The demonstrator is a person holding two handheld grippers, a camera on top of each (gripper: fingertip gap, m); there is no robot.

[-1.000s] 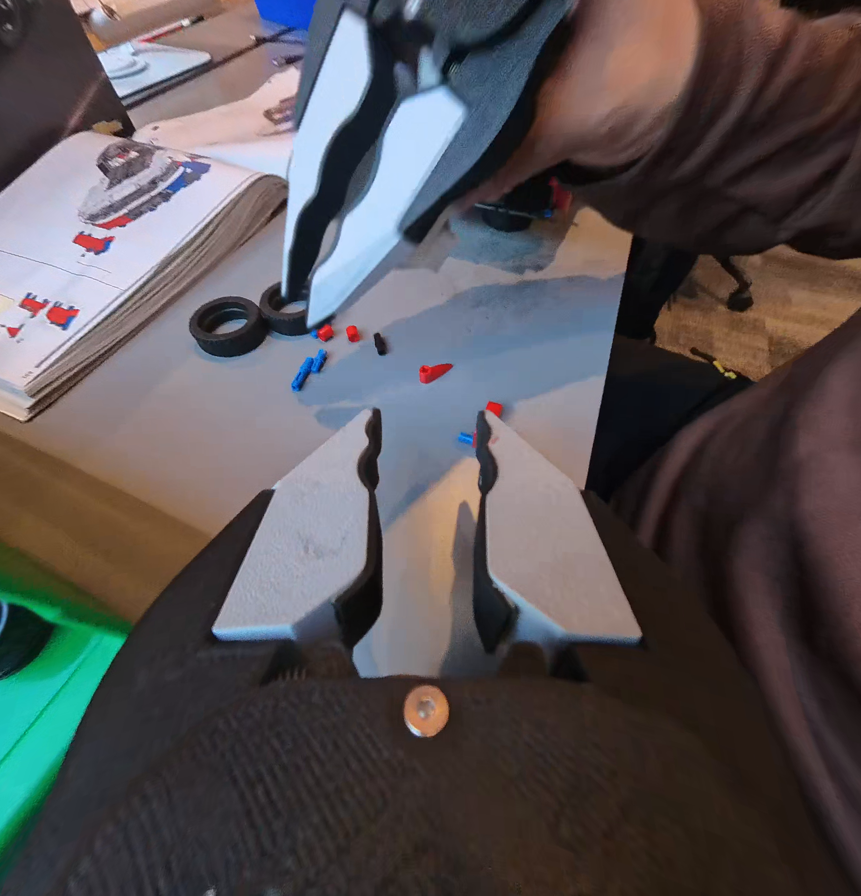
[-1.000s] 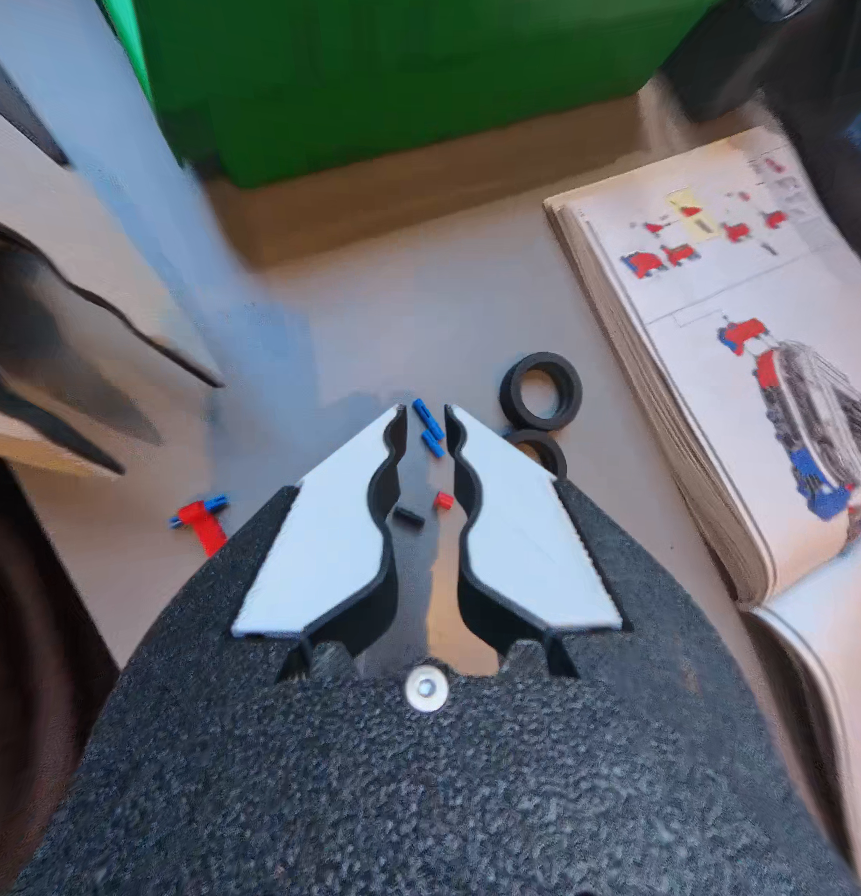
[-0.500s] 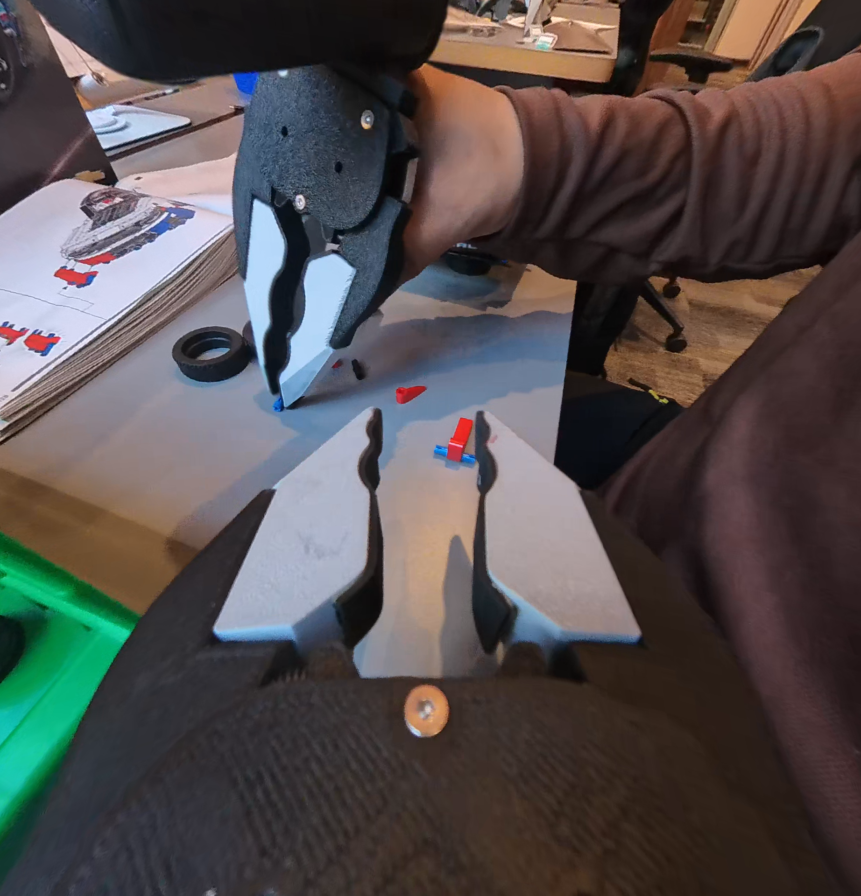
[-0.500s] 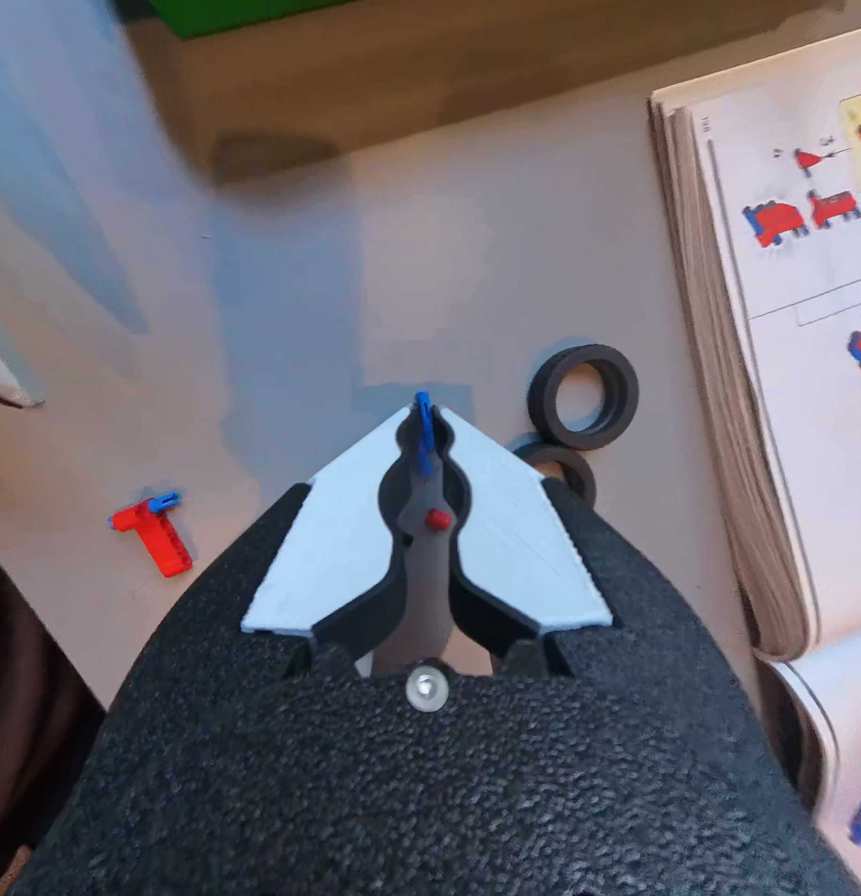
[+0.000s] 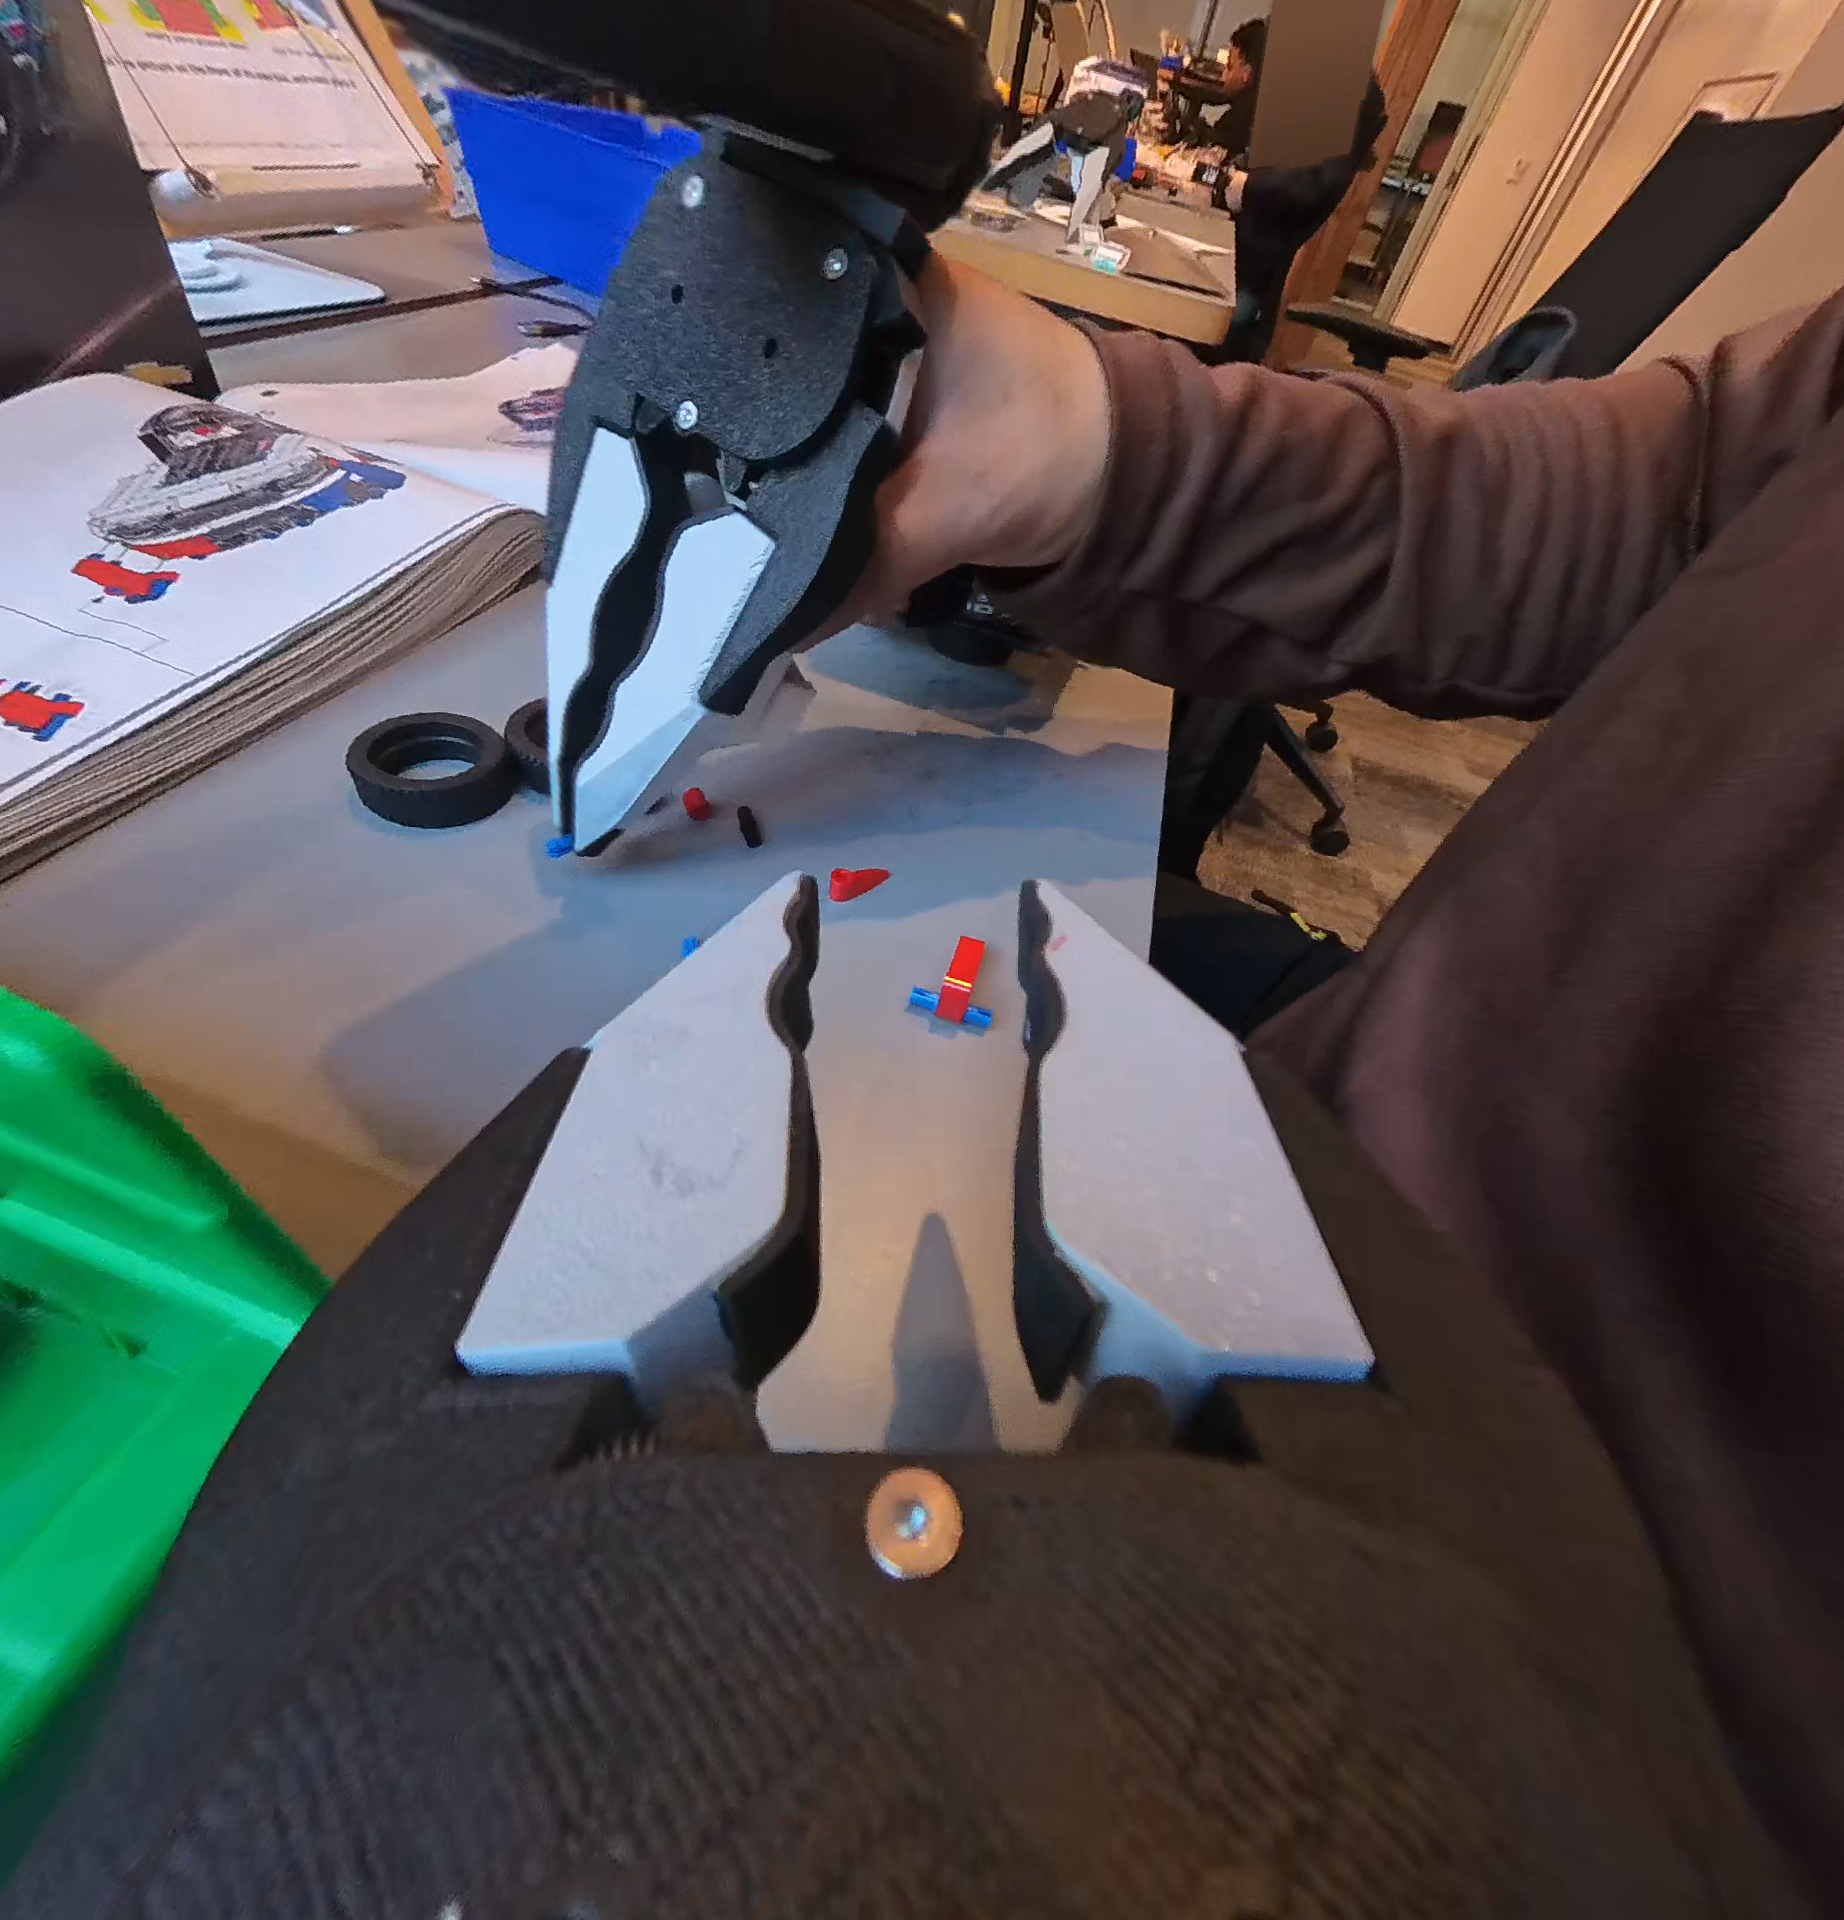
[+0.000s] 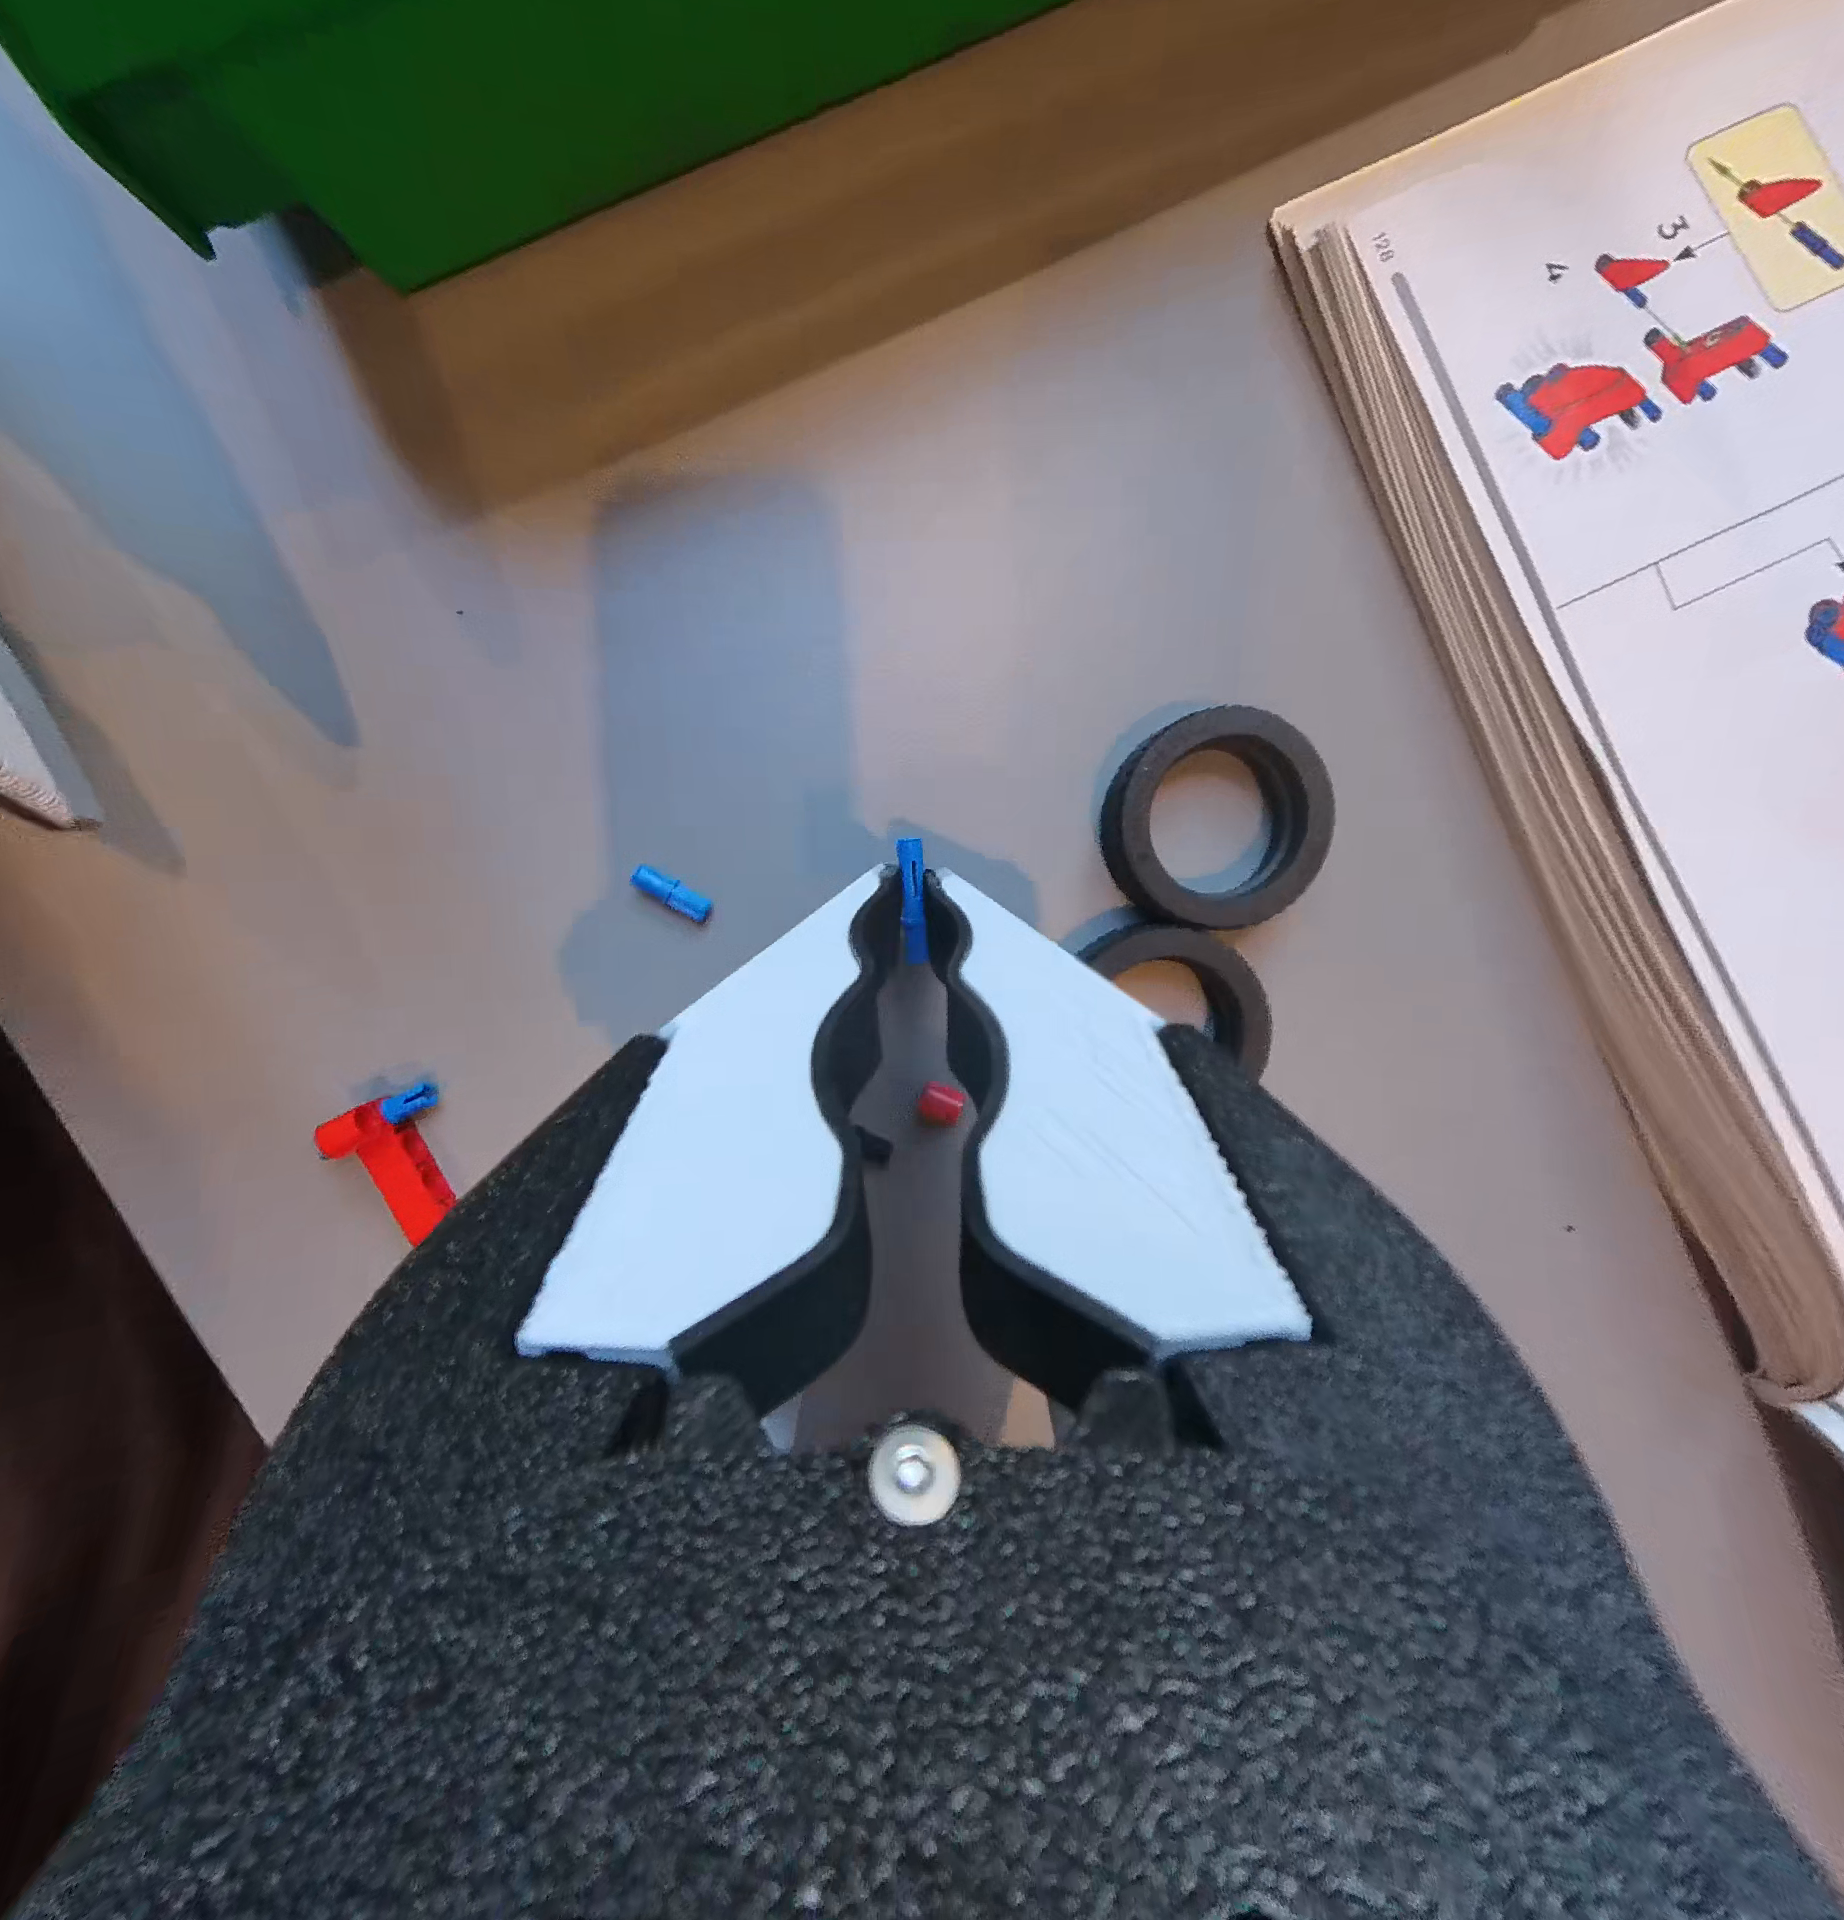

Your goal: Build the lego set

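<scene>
My right tool [image 6: 913,883] has closed on a blue pin [image 6: 910,896], its tips now pinching it at the centre of the frame on the tabletop [image 6: 897,582]; a second ago it was open above the loose pieces. The pin is secured for fitting. My left tool [image 5: 913,904] stays open, empty, the red beam [image 5: 959,979] lying between its tips. How much pin sits inside the grip is hidden.

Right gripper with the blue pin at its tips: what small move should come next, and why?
Probably a short straight lift. The right gripper is shut on the blue pin, whose end pokes past the tips down at the table. A second blue pin and two black tyres lie close by, so sliding sideways could knock them. The left gripper is open over the red beam.
</scene>
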